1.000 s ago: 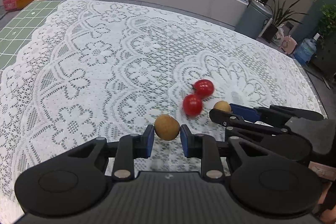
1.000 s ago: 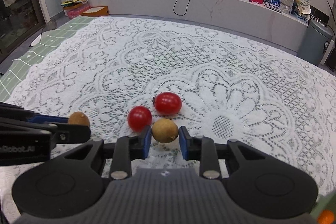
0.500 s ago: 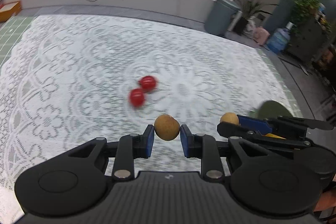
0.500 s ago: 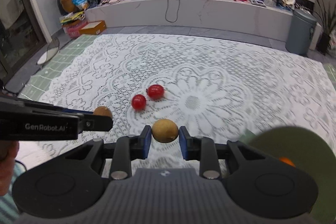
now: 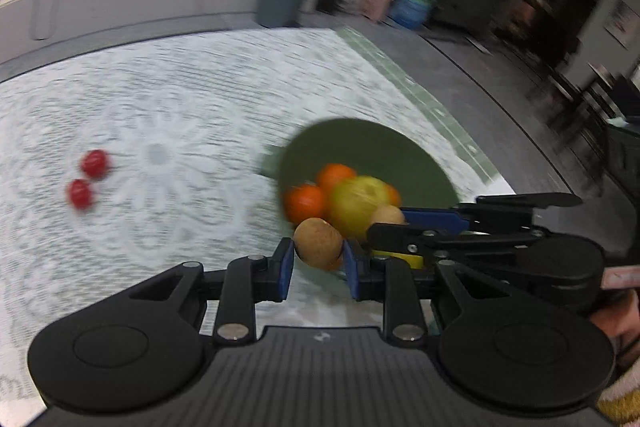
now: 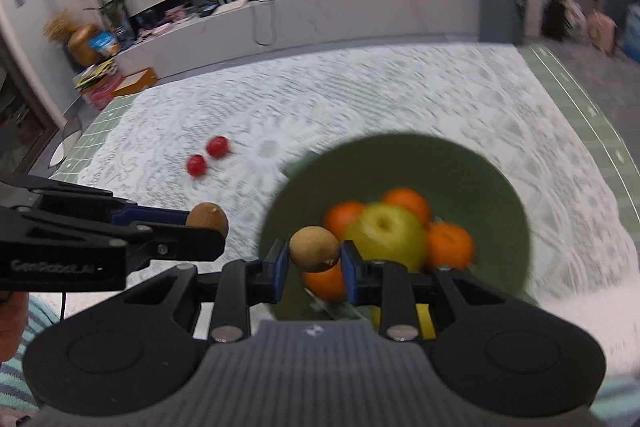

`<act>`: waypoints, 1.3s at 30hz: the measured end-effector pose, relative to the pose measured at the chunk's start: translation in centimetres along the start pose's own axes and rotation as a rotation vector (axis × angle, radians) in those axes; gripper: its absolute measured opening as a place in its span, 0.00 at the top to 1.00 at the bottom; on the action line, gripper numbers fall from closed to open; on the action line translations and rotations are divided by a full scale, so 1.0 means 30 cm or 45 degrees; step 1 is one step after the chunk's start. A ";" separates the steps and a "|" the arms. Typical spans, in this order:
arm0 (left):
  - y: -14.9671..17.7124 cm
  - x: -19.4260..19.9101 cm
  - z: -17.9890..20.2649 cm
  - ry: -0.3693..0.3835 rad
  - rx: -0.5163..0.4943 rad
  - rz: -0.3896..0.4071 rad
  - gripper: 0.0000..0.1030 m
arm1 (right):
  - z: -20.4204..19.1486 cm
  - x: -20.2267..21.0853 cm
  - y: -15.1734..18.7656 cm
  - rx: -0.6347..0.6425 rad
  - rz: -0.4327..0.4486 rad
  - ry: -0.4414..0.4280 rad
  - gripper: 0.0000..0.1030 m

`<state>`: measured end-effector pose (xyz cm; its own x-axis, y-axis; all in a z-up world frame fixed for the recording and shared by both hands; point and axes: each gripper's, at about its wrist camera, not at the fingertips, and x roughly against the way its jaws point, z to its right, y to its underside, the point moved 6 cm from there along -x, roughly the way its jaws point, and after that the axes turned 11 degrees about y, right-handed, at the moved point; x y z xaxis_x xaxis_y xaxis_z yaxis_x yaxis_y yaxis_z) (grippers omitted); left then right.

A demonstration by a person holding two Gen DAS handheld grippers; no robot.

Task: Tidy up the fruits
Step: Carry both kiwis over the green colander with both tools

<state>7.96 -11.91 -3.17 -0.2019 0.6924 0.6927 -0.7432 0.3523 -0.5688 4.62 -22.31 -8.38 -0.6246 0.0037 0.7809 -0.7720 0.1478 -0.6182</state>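
My left gripper (image 5: 318, 261) is shut on a small brown round fruit (image 5: 319, 242), held above the near rim of a green bowl (image 5: 352, 143). My right gripper (image 6: 314, 265) is shut on a second brown fruit (image 6: 314, 248), over the same green bowl (image 6: 420, 163). The bowl holds several oranges (image 6: 448, 245) and a green apple (image 6: 386, 233). Each gripper shows in the other's view: the right one (image 5: 384, 223) beside the left, the left one (image 6: 208, 223) at the left edge. Two red tomatoes (image 5: 86, 179) (image 6: 206, 155) lie on the lace cloth to the left.
A white lace cloth (image 6: 360, 95) covers a green table whose right edge (image 5: 420, 87) runs close to the bowl. A long grey counter (image 6: 320, 11) and a grey bin (image 6: 502, 7) stand beyond. A person's hand (image 5: 616, 291) shows at the right.
Both grippers swung right and rose with their brown fruits, away from the two tomatoes. The green bowl with oranges and an apple has come fully into view beneath them.
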 end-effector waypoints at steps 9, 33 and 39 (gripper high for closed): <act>0.006 -0.170 0.097 0.073 -0.081 -0.228 0.71 | 0.120 -0.003 0.060 -0.162 -0.042 -0.044 0.76; 0.016 -0.362 0.082 -0.046 -0.273 -0.557 0.70 | 0.175 -0.048 0.072 -0.262 -0.071 -0.073 0.75; 0.025 -0.362 0.083 -0.043 -0.301 -0.539 0.66 | 0.170 -0.052 0.068 -0.266 -0.080 -0.085 0.75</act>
<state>8.00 -20.72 -10.02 0.0634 0.4376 0.8969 -0.6001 0.7349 -0.3161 3.41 -27.05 -11.31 -0.5879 -0.0761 0.8053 -0.7727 0.3474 -0.5313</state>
